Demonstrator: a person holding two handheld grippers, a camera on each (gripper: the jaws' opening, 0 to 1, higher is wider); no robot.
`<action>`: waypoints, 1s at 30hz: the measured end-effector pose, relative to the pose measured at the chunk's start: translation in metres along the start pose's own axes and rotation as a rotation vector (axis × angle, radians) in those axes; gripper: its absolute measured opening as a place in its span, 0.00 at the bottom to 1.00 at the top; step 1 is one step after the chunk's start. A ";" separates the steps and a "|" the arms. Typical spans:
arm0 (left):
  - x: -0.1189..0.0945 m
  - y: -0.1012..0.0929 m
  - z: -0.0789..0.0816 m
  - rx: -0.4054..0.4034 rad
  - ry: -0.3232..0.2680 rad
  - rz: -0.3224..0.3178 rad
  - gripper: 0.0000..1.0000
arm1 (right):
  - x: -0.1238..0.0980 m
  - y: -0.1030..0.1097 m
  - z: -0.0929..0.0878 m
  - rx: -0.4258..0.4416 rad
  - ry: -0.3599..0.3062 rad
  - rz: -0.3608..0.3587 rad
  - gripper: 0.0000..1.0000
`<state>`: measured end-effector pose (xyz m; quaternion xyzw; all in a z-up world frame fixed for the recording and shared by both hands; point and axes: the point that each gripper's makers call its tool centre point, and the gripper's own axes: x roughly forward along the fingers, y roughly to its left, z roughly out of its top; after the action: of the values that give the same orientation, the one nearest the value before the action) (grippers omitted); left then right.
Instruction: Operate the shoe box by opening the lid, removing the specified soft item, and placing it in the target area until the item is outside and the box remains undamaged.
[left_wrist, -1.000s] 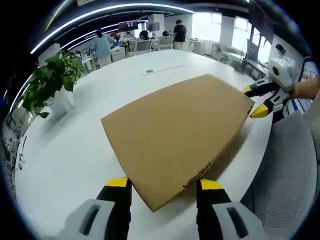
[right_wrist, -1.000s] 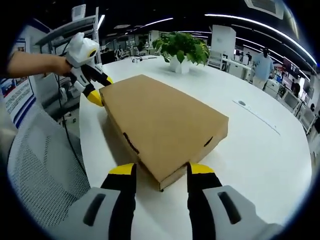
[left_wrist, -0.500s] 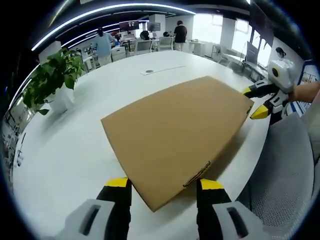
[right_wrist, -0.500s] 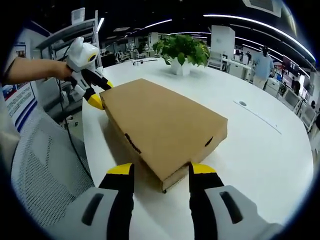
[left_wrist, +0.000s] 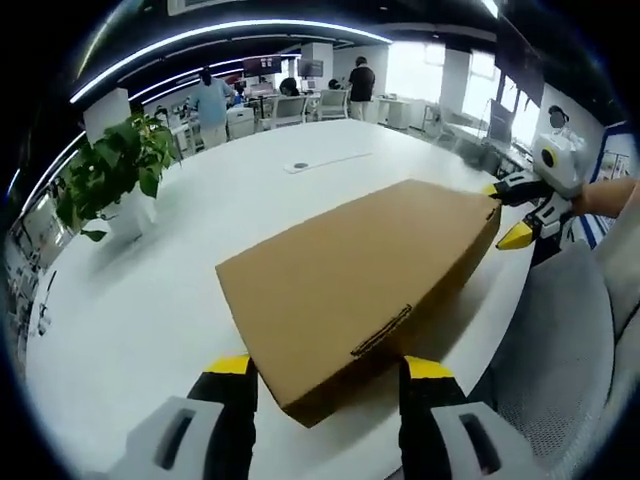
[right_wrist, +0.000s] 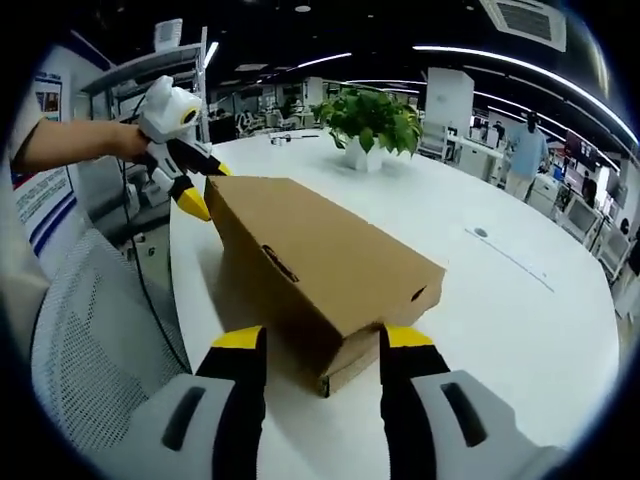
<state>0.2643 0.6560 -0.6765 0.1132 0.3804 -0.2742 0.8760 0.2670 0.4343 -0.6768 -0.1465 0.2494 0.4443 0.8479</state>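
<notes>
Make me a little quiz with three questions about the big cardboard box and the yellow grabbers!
1. True or false: the cardboard box rests on a white table.
2. What green thing stands on the table beyond the box? A) potted plant B) ball C) cup
3. Fill in: each gripper has its jaws spread at one ___ of the box.

Key:
1. True
2. A, the potted plant
3. End: the left gripper at one, the right gripper at the other.

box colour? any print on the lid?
Plain brown cardboard box, no print visible on the lid; clearest in the right gripper view.
</notes>
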 end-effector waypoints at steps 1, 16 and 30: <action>-0.001 0.000 0.002 0.005 -0.005 0.005 0.57 | -0.001 0.000 0.002 -0.004 -0.006 -0.003 0.41; -0.016 0.018 0.036 0.005 -0.125 0.091 0.49 | -0.011 -0.014 0.036 -0.026 -0.079 -0.033 0.41; -0.022 0.047 0.068 0.006 -0.186 0.170 0.33 | -0.014 -0.038 0.067 -0.042 -0.141 -0.057 0.38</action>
<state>0.3194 0.6754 -0.6141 0.1215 0.2858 -0.2095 0.9272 0.3116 0.4352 -0.6123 -0.1395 0.1755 0.4344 0.8724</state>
